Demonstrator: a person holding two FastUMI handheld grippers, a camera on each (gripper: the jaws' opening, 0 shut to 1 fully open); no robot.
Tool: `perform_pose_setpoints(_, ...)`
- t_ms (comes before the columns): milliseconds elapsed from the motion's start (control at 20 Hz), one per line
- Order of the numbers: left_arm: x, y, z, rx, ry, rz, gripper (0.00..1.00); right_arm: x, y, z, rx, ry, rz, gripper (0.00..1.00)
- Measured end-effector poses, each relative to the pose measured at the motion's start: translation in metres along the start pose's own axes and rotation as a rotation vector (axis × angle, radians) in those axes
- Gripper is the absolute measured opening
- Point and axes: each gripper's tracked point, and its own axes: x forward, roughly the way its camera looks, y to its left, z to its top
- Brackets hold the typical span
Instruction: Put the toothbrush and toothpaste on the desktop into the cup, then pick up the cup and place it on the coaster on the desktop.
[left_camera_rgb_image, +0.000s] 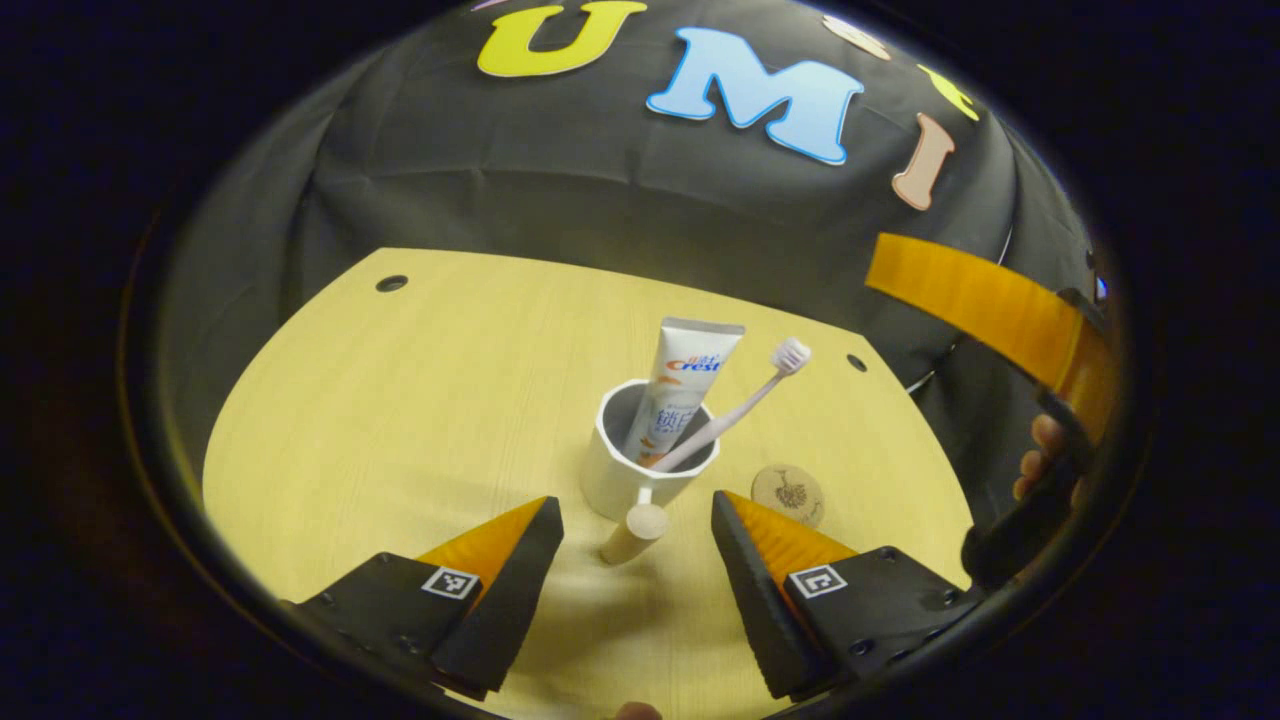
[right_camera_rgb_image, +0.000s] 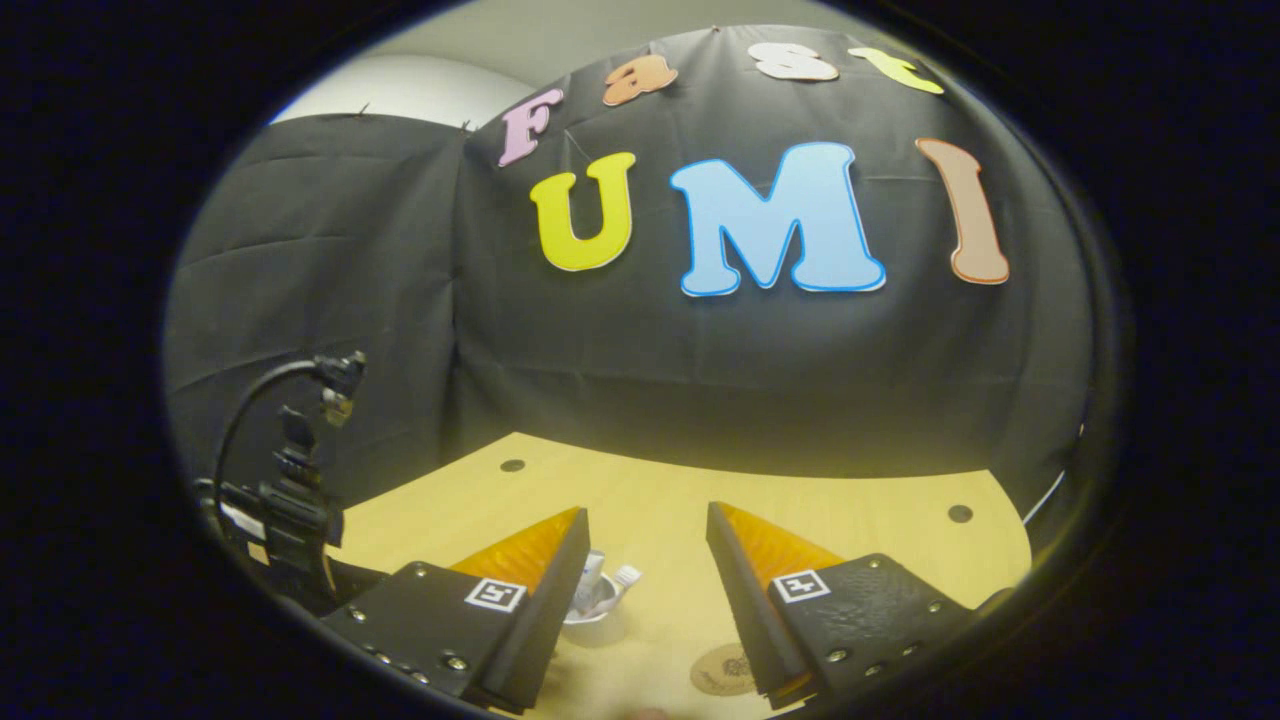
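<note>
A white cup (left_camera_rgb_image: 612, 470) stands upright on the yellow desktop (left_camera_rgb_image: 420, 400), holding a toothpaste tube (left_camera_rgb_image: 683, 382) and a toothbrush (left_camera_rgb_image: 745, 403) that leans right. Its wooden handle (left_camera_rgb_image: 634, 532) points toward me, between the fingers of my left gripper (left_camera_rgb_image: 636, 520), which is open and not touching it. A round coaster (left_camera_rgb_image: 788, 494) lies just right of the cup. In the right gripper view, my right gripper (right_camera_rgb_image: 645, 535) is open and held high; far below it sit the cup (right_camera_rgb_image: 597, 610) and the coaster (right_camera_rgb_image: 722, 670).
The other gripper and a hand holding it (left_camera_rgb_image: 1040, 450) hang at the right edge of the left gripper view. A cabled device (right_camera_rgb_image: 295, 500) stands at the left edge of the right gripper view. Small holes (left_camera_rgb_image: 391, 283) mark the desktop's far corners.
</note>
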Motion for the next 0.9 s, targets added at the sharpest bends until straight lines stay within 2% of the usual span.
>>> perform_pose_setpoints(50, 0.004, -0.001, -0.001, -0.007, 0.017, -0.004, 0.97, -0.005, -0.004, 0.002, 0.003, 0.002, -0.01, 0.75)
perform_pose_setpoints(100, 0.008, -0.001, -0.002, -0.015, 0.035, -0.008, 0.92, -0.011, -0.008, 0.003, 0.005, 0.002, -0.017, 0.75)
perform_pose_setpoints(200, 0.014, -0.001, -0.003, -0.014, 0.063, 0.003, 0.92, -0.02, -0.016, 0.007, 0.007, -0.004, -0.038, 0.75)
perform_pose_setpoints(250, 0.017, 0.001, -0.004, -0.008, 0.077, 0.011, 0.96, -0.025, -0.02, 0.007, 0.004, 0.001, -0.049, 0.75)
perform_pose_setpoints(300, 0.019, 0.002, -0.007, -0.004, 0.092, 0.015, 0.96, -0.029, -0.024, 0.005, 0.001, 0.004, -0.059, 0.75)
perform_pose_setpoints(350, 0.02, 0.002, -0.008, -0.002, 0.113, 0.013, 0.91, -0.034, -0.028, 0.004, -0.003, 0.009, -0.069, 0.75)
perform_pose_setpoints(400, 0.024, 0.001, -0.011, -0.001, 0.135, 0.012, 0.91, -0.037, -0.033, 0.001, -0.004, 0.015, -0.079, 0.75)
perform_pose_setpoints(450, 0.027, 0.003, -0.013, 0.002, 0.158, 0.015, 0.96, -0.041, -0.036, -0.003, -0.007, 0.022, -0.09, 0.75)
perform_pose_setpoints(600, 0.038, 0.003, -0.019, 0.008, 0.211, 0.013, 0.99, -0.049, -0.051, -0.016, -0.014, 0.049, -0.126, 0.75)
perform_pose_setpoints(800, 0.047, 0.003, -0.026, 0.017, 0.268, 0.018, 0.8, -0.059, -0.063, -0.031, 0.011, 0.082, -0.155, 0.75)
perform_pose_setpoints(850, 0.048, 0.003, -0.028, 0.018, 0.279, 0.022, 0.77, -0.062, -0.066, -0.033, 0.019, 0.087, -0.162, 0.75)
perform_pose_setpoints(900, 0.049, 0.004, -0.028, 0.019, 0.287, 0.026, 0.82, -0.063, -0.07, -0.035, 0.025, 0.091, -0.171, 0.75)
